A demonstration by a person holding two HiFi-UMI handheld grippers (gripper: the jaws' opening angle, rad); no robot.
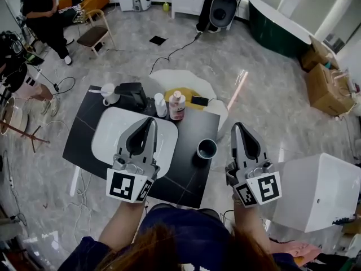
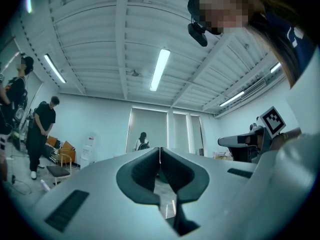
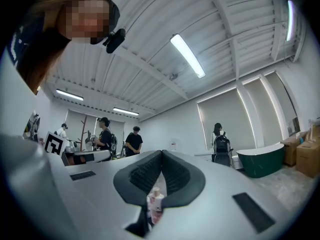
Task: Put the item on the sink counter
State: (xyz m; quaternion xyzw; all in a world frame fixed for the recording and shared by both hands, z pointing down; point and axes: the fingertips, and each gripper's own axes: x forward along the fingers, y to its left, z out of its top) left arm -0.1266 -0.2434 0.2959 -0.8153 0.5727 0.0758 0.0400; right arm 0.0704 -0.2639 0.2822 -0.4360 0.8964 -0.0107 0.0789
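In the head view the left gripper (image 1: 153, 120) hangs over the white basin (image 1: 107, 131) set in the black bench (image 1: 186, 176). The right gripper (image 1: 236, 126) is just off the bench's right edge, a dark cup (image 1: 207, 148) stands on the bench near that edge, and a pink bottle (image 1: 177, 105) stands at the back edge. In the left gripper view the jaws are pressed together with nothing between them. In the right gripper view the jaws are likewise closed and empty, with the pink bottle (image 3: 156, 201) showing beyond them through the gap below the tips.
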